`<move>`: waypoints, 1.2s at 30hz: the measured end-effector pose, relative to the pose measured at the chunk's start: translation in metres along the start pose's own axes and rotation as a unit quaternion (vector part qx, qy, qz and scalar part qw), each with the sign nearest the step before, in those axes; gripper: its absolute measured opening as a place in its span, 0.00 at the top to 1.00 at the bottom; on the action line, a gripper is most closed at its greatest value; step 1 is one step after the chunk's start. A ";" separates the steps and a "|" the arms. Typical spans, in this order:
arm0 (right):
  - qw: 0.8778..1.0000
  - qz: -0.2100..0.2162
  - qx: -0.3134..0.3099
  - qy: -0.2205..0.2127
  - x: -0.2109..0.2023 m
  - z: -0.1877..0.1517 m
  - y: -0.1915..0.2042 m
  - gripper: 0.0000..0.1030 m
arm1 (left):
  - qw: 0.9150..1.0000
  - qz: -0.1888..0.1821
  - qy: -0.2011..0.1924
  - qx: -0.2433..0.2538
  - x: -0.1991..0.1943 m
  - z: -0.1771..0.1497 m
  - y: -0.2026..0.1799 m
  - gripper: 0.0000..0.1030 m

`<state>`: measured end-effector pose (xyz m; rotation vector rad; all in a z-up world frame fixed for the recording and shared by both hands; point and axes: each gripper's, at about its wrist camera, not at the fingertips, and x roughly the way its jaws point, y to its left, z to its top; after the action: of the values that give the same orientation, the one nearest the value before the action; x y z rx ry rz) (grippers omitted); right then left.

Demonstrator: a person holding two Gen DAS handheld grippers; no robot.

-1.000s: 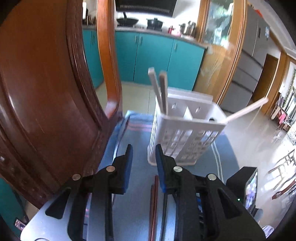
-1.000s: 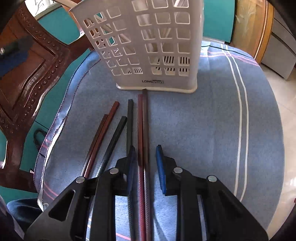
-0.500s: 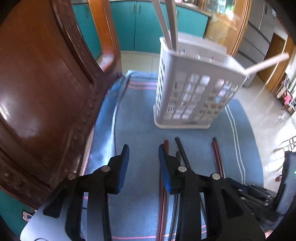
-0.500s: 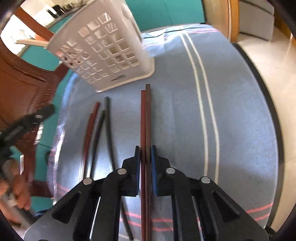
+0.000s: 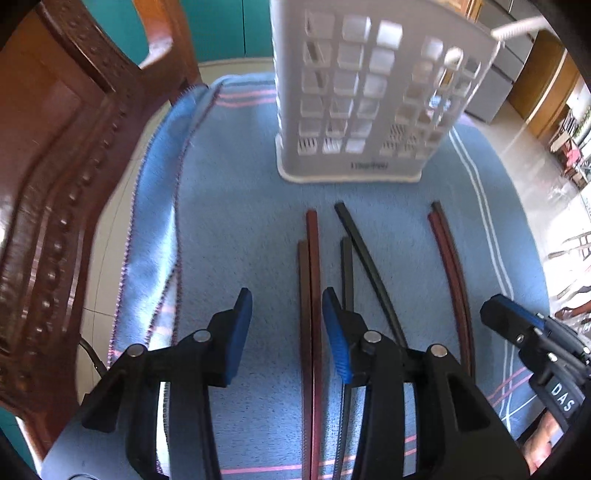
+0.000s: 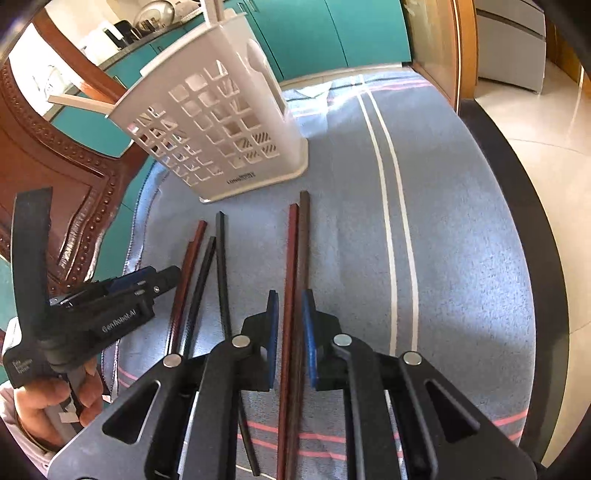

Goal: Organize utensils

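A white slotted basket stands on a blue towel, with a white utensil poking out of it. Three chopstick pairs lie in front of it. My left gripper points steeply down with its jaws opening. One dark red pair lies between them, close to the right finger and not pressed. Beside it lies a black pair. My right gripper is shut on the other dark red pair. The left gripper also shows in the right wrist view.
A carved brown wooden chair stands close on the left of the towel. The table's dark rim curves along the right, with pale floor tiles beyond. Teal cabinets are behind the basket. A person's hand holds the left gripper.
The left gripper has come down and tipped toward the towel, its jaws widening over a dark red pair. The right gripper closed on its dark red pair and drew it away from the basket.
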<state>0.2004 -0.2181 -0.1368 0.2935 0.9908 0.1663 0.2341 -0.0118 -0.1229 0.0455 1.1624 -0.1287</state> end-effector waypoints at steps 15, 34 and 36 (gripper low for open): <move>1.000 -0.008 0.007 0.010 0.003 -0.001 -0.006 0.80 | 0.999 -0.034 -0.020 -0.019 -0.014 -0.003 -0.001 0.87; 0.997 -0.068 -0.030 0.009 0.018 -0.003 0.004 0.80 | 0.999 -0.010 -0.011 -0.044 -0.021 -0.005 0.025 0.72; 0.997 -0.070 -0.032 0.007 0.020 -0.002 0.005 0.79 | 0.999 -0.007 -0.008 -0.044 -0.016 -0.005 0.029 0.69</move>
<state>0.2092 -0.2079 -0.1519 0.1643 1.0148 0.0718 0.2266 0.0189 -0.1110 -0.0408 1.1518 -0.0907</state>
